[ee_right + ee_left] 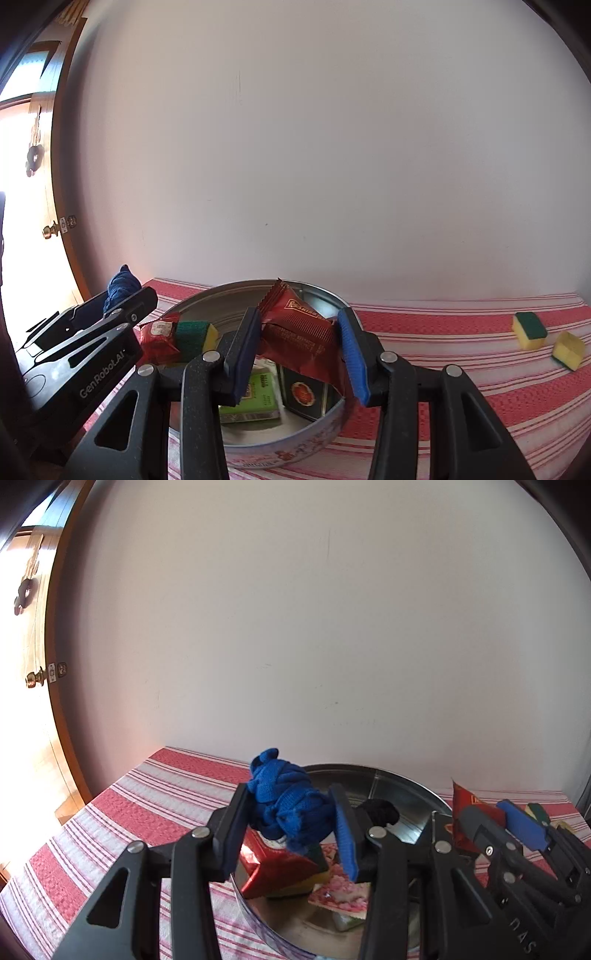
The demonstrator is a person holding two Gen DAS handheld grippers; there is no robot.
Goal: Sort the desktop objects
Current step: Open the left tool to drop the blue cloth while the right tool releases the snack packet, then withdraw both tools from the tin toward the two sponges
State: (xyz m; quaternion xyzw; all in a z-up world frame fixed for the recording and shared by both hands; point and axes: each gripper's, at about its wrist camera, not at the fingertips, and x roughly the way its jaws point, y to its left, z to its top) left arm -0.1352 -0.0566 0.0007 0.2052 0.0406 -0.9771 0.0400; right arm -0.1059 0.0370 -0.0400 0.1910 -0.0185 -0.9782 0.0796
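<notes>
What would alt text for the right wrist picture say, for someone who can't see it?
The right claw grips a red snack packet above a round metal tin holding other packets and a green-topped sponge. The left claw, at left, holds bunched blue cloth. Two more sponges lie far right on the red-striped tablecloth.

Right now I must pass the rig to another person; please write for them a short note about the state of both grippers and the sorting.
Left gripper: shut on the blue cloth bundle, held above the round tin.
Right gripper: shut on the red snack packet, also over the tin.
Already in the tin: another red packet, a green-yellow sponge, a green packet, a dark box.
Left to do: release both held things, then collect the two sponges on the striped cloth.
</notes>
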